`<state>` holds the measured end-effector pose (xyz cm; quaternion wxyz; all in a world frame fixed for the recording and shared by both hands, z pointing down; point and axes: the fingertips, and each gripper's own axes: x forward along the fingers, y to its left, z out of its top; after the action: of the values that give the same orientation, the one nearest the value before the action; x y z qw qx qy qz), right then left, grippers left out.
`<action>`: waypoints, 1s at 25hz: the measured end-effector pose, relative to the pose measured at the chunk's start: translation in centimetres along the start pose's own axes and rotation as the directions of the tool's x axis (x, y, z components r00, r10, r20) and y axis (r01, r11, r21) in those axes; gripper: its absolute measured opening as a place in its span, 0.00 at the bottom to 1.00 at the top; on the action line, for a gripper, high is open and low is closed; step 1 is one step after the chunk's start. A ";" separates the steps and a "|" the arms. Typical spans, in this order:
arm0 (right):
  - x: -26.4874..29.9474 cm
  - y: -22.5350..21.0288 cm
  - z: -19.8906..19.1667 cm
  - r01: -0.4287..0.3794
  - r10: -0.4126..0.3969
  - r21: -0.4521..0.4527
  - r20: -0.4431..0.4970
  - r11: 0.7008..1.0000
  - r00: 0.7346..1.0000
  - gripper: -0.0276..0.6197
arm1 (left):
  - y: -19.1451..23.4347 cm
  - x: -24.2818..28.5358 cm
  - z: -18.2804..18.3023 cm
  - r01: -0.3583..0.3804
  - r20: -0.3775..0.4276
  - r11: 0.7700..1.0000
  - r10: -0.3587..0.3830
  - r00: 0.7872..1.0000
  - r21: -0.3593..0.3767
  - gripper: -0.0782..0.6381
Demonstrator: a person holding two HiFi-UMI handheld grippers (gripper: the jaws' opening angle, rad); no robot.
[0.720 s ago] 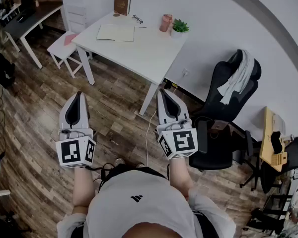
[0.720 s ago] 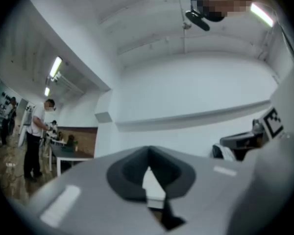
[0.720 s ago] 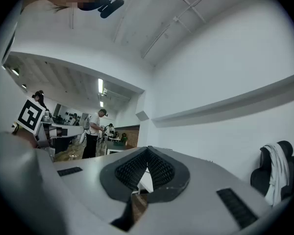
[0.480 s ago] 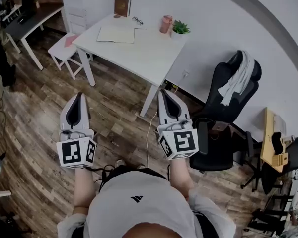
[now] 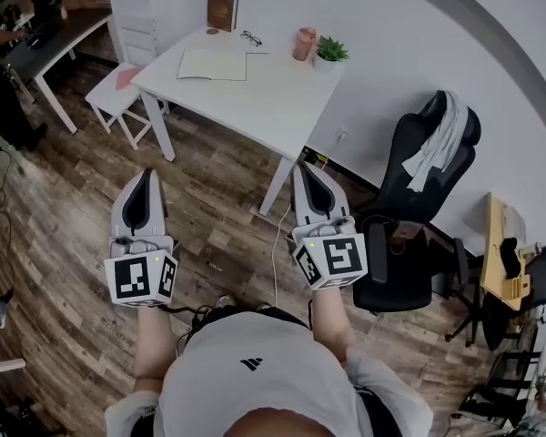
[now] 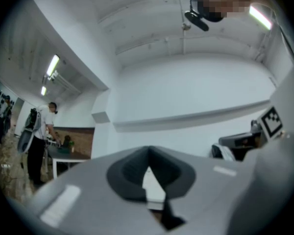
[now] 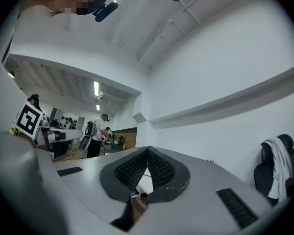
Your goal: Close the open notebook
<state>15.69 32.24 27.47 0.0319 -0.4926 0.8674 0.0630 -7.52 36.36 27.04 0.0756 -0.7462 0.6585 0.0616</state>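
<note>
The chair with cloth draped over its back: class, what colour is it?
The chair is black; the cloth is pale grey. The head view shows it best.

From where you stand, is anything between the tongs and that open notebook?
Nothing visible: only wooden floor separates the left tongs and right tongs from the white table, where the open notebook lies uncovered.

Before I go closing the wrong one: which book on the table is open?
The pale notebook lying flat, pages up; the brown book behind it stands upright, closed.
</note>
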 end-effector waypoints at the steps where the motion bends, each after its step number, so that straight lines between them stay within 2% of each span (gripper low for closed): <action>1: 0.3 0.1 0.0 0.004 -0.004 0.006 0.001 1.000 1.000 0.03 | 0.3 0.2 0.0 0.003 0.002 1.000 -0.003 1.000 0.000 0.12; 9: 1.8 1.0 -0.5 0.024 -0.024 -0.005 0.002 1.000 1.000 0.03 | 2.3 1.3 -1.0 0.023 0.002 0.999 -0.023 1.000 -0.022 0.12; 15: 4.2 -0.3 -1.5 0.034 -0.034 0.016 -0.012 0.999 0.999 0.03 | 3.0 3.7 -2.1 0.032 -0.013 0.999 -0.032 0.999 -0.025 0.12; 25: 13.4 -3.0 -3.2 -0.031 0.031 0.043 0.003 0.999 1.000 0.03 | 5.9 10.7 -4.4 -0.016 -0.028 1.000 0.016 0.999 -0.013 0.12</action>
<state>11.42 18.86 28.79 0.0424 -0.4782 0.8760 0.0456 -12.02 24.34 29.07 0.0610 -0.7422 0.6650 0.0561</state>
